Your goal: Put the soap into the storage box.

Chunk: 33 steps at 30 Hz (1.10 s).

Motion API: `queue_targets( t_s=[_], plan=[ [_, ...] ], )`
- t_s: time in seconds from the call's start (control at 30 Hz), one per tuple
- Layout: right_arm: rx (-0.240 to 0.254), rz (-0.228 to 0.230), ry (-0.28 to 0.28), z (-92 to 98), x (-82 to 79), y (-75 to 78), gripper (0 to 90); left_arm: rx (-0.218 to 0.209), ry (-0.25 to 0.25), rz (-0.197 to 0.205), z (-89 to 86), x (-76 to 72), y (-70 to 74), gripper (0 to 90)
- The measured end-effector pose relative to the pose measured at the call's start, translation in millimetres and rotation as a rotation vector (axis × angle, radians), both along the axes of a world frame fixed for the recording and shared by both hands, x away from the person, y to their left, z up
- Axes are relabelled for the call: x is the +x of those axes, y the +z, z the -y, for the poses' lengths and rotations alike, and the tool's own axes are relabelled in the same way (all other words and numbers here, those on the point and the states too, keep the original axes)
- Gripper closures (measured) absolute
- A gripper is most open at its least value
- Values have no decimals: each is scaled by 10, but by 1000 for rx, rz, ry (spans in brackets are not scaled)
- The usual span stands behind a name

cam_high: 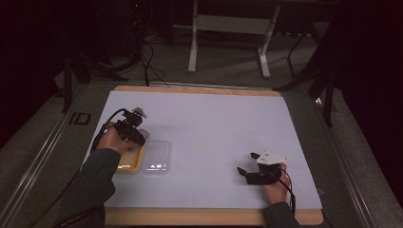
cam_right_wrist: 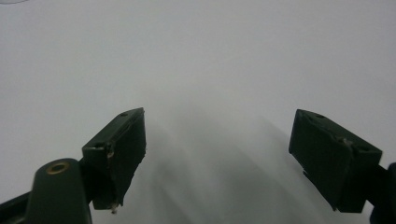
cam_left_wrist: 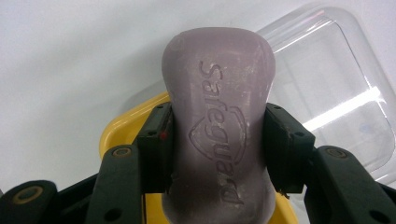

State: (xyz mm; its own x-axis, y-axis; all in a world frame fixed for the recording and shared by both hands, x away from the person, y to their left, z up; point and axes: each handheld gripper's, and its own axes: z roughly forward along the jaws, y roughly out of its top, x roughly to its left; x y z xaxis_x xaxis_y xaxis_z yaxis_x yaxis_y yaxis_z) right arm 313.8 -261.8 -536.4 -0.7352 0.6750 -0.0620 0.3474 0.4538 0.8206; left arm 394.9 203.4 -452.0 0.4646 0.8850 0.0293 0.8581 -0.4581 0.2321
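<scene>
While the left gripper [cam_left_wrist: 217, 154] clamps the purple Safeguard soap bar [cam_left_wrist: 218, 116] above the yellow soap dish [cam_left_wrist: 114, 133], seemingly not yet set in, 1 clear lid [cam_left_wrist: 336, 93] waits just beside; the right gripper [cam_right_wrist: 217, 158] rests wide, empty

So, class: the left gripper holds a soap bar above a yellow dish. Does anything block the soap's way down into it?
Nothing visible does. The soap, clamped in the left gripper, hangs over the open yellow dish. The clear lid lies beside the dish, not over it.
</scene>
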Motion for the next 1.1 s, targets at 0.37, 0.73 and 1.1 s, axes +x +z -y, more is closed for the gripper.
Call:
queue_targets(
  t_s=[0.37,0.73,1.1],
  plan=[
    [0,1,0,-2,-2,0,184,-14,18,6,-69,-72,5,496],
    [-2,4,0,-1,-3,0,184,-35,31,12,-110,-143,-4,496],
    [-3,5,0,-1,-4,0,184,-45,52,13,-180,-206,-32,496]
  ],
)
